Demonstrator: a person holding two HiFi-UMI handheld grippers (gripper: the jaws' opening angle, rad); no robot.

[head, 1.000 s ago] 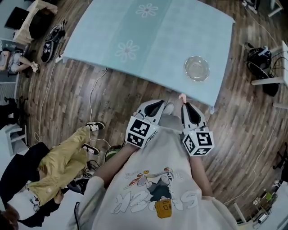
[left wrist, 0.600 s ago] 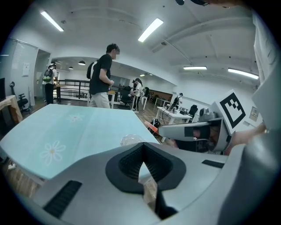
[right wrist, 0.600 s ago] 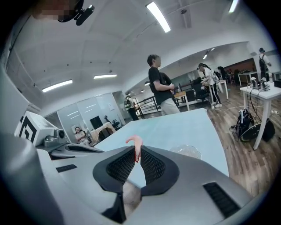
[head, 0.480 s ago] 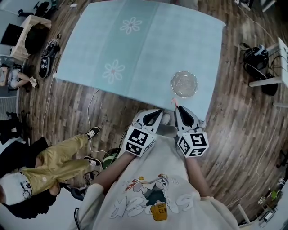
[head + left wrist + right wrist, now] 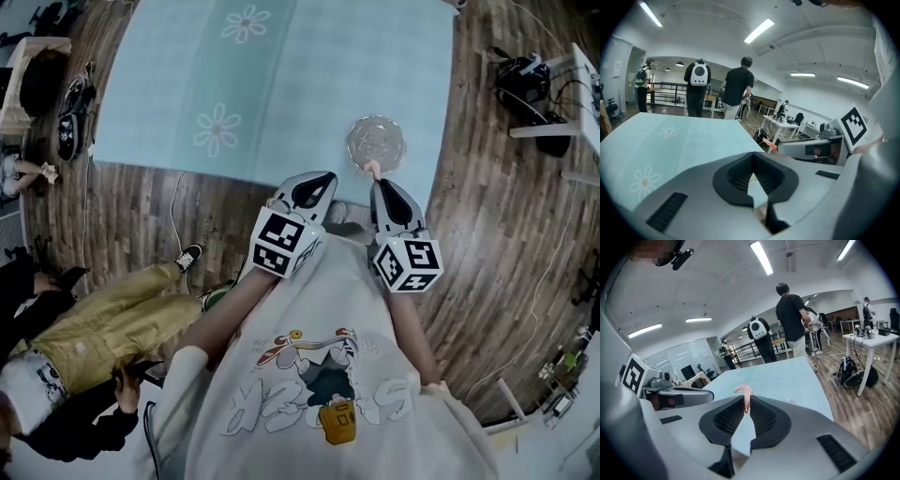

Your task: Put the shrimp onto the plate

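A clear glass plate sits on the light blue tablecloth, near the table's right front corner. My right gripper is shut on a small pink shrimp, whose tip sticks out past the jaws right at the plate's near rim. The right gripper view shows the shrimp pinched upright between the black pads, above the cloth. Just left of it my left gripper hangs at the table's front edge. Its jaws meet with nothing between them.
A person in yellow trousers sits on the wooden floor at the left, with shoes and a cable nearby. A black bag and a white table stand to the right. People stand beyond the table's far end.
Both grippers have moved forward to the table's front edge. The shrimp in the right gripper has gone from well short of the plate to its near rim.
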